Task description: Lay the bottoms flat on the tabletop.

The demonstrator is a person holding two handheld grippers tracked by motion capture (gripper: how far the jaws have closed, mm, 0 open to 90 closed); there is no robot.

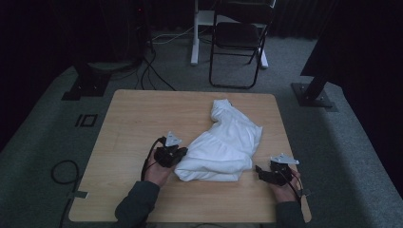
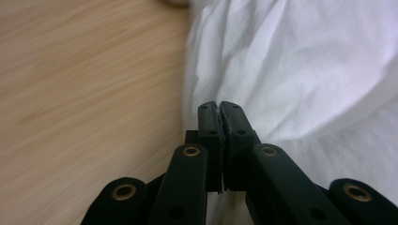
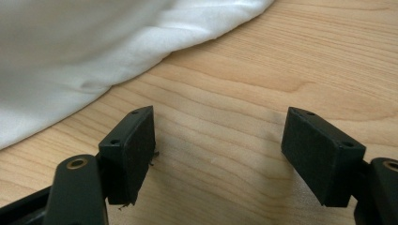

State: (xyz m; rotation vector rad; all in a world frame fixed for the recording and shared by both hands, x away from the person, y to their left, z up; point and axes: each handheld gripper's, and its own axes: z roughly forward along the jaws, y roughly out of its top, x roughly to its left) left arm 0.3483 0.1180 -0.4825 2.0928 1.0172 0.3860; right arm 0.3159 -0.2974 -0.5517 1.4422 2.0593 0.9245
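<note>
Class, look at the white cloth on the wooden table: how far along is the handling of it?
Little looks done: the crumpled white cloth lies in a heap on the wooden table. In hand: the left gripper has shut at the cloth's near edge; whether fabric is caught is unclear. Left: the right gripper stands open over bare wood.

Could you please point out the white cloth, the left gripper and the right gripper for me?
white cloth (image 1: 223, 147): high view, middle of the crumpled fabric.
left gripper (image 2: 219, 108): left gripper view, where the closed tips meet.
right gripper (image 3: 218, 140): right gripper view, the gap between open tips.
</note>
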